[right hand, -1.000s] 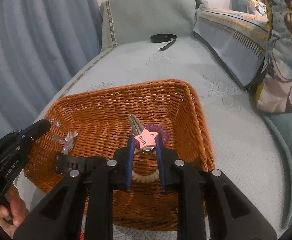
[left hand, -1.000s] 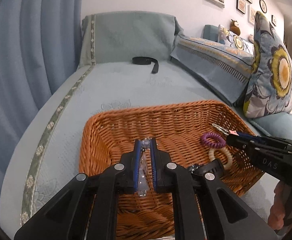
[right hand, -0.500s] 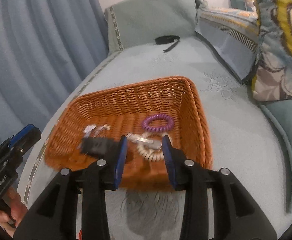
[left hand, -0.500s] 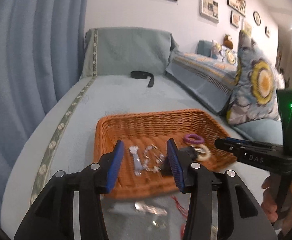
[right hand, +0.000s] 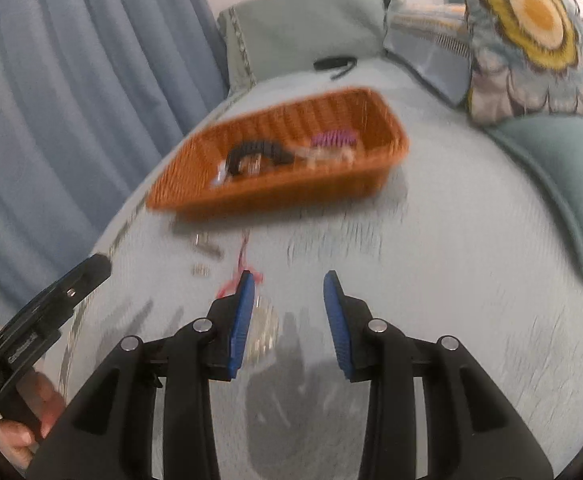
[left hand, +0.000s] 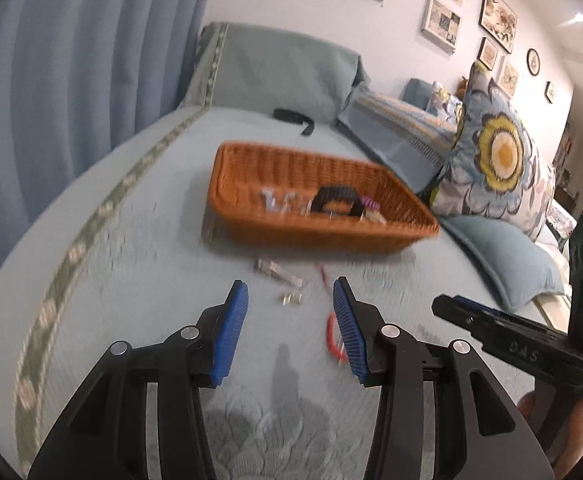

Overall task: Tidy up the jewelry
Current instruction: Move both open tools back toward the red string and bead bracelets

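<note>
An orange wicker basket (left hand: 315, 236) (right hand: 283, 200) sits on the pale green sofa and holds a black band (left hand: 337, 200) (right hand: 255, 152), a purple coil ring (left hand: 369, 202) (right hand: 333, 138) and clear pieces (left hand: 275, 200). In front of the basket, a silver clip (left hand: 277, 270) (right hand: 207, 246), small metal bits (left hand: 291, 299) (right hand: 200, 269) and a red cord (left hand: 333, 334) (right hand: 243, 256) lie loose on the sofa. My left gripper (left hand: 290, 296) (right hand: 51, 300) hovers open over these bits. My right gripper (right hand: 289, 284) (left hand: 491, 328) is open too, with a glinting chain (right hand: 263, 328) by its left finger.
A black strap (left hand: 293, 118) lies far back on the seat. A floral pillow (left hand: 495, 160) and a teal cushion (left hand: 503, 256) stand at the right, and a blue curtain (left hand: 71, 80) hangs at the left. A hand (right hand: 23, 420) holds the left gripper.
Both grippers let go of their pieces into the basket, opened, and drew back from it to the near part of the seat.
</note>
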Tool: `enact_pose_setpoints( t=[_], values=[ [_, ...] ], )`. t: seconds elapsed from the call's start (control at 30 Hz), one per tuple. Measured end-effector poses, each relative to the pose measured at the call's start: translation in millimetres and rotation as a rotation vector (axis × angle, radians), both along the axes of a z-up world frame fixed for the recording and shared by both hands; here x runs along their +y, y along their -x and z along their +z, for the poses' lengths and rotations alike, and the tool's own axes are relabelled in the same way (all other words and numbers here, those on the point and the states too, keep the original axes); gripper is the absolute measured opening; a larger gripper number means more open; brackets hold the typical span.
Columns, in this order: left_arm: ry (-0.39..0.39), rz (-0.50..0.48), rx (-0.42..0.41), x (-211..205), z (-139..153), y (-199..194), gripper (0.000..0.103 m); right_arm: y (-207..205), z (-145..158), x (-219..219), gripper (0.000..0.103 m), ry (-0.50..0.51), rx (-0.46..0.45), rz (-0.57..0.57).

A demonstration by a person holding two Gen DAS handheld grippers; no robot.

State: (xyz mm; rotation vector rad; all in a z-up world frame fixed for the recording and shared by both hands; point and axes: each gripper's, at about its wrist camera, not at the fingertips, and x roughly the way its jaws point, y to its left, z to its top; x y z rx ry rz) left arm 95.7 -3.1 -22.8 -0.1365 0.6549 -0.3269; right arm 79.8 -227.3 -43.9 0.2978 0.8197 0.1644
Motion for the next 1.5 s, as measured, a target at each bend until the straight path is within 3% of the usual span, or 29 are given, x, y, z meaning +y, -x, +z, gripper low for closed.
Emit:
enact_pose_setpoints(
  t=[0.17,0.43,0.53,0.7,1.0,1.17,1.23,1.4,1.5],
  values=[
    [0.047,0.001,0.086,8.7,-27.3,-14.5,0.041,-1.3,-18.5,10.9,0.033,-0.036,0.036,0.041],
    [0.053,-0.061,0.137,-13.4,-43.7,-35.5,0.039,-8.7,-31.1,34.7,0.027,0.058,0.067,0.077],
    [0.015,-0.088,0.158,-26.9,-50.1,-41.6,0.039,-8.6,-32.8,37.0,0.025,0.07,0.068,0.078],
    [-0.052,-0.122,0.18,-40.8,-58.5,-45.0,0.038,-9.6,-35.9,35.8,0.011,0.082,0.077,0.068],
    [-0.202,-0.119,0.153,-62.7,-61.7,-44.4,0.037,-7.6,-34.9,35.2,0.009,0.091,0.079,0.06],
    [-0.097,-0.14,0.179,-46.6,-57.7,-49.2,0.037,-7.5,-35.5,30.8,0.009,0.077,0.084,0.057],
    [-0.091,-0.158,0.183,-47.5,-58.2,-49.2,0.037,-8.1,-35.4,31.3,0.009,0.078,0.084,0.059],
    [-0.174,-0.182,0.169,-63.2,-61.3,-49.9,0.037,-8.8,-36.2,30.1,0.009,0.067,0.086,0.062],
    [-0.28,-0.169,0.135,-76.1,-63.2,-46.1,0.034,-8.8,-35.7,31.3,0.009,0.08,0.085,0.061]
  ],
)
